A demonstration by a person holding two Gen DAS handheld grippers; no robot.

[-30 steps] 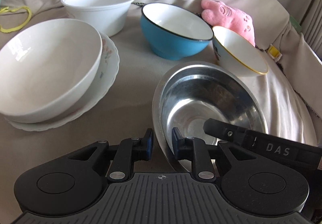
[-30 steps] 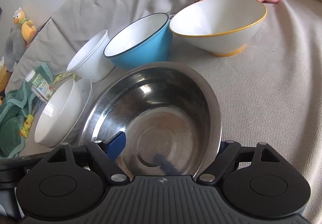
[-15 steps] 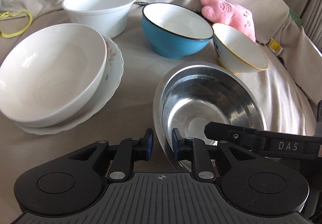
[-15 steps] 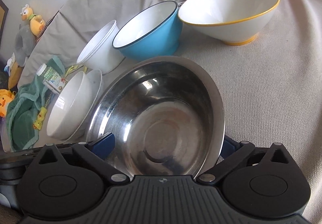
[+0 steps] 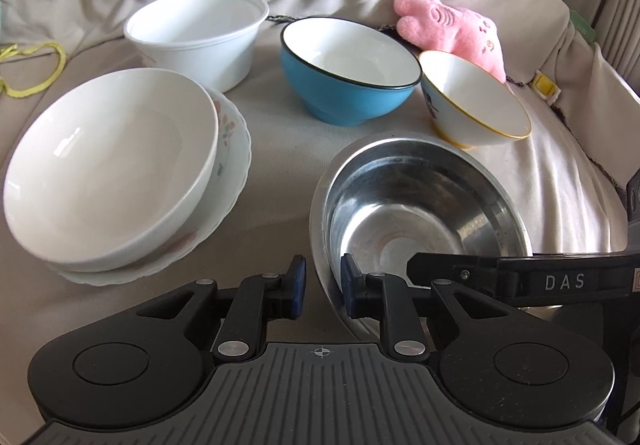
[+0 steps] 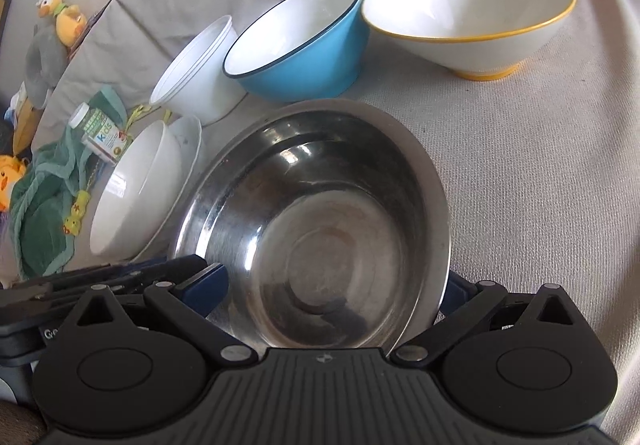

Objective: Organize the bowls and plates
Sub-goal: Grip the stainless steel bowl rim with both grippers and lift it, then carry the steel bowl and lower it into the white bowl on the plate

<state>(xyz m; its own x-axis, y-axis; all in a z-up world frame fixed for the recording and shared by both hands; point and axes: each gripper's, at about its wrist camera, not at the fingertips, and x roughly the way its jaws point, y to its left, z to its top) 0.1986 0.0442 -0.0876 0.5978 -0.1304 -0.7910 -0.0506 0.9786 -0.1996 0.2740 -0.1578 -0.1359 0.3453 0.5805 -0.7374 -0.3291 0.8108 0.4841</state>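
Note:
A steel bowl [image 5: 416,201] [image 6: 320,229] sits tilted on the cloth. My left gripper [image 5: 322,285] has its jaws on either side of the bowl's near rim. My right gripper [image 6: 332,297] spans the bowl wide open, one finger [image 6: 204,285] at the left rim and the other at the right. A white bowl [image 5: 108,165] rests on a floral plate [image 5: 230,149]. Behind stand a white plastic tub [image 5: 200,33], a blue bowl [image 5: 348,65] and a yellow-rimmed bowl [image 5: 476,101].
A pink plush toy [image 5: 456,29] lies behind the yellow-rimmed bowl. In the right wrist view a green cloth [image 6: 40,197], a small bottle [image 6: 100,129] and stuffed toys [image 6: 52,29] sit at the left. The cloth-covered surface [image 6: 540,181] stretches to the right.
Both grippers and the steel bowl have drawn back towards me a little; the other bowls look slightly farther. The left jaws stay at the rim.

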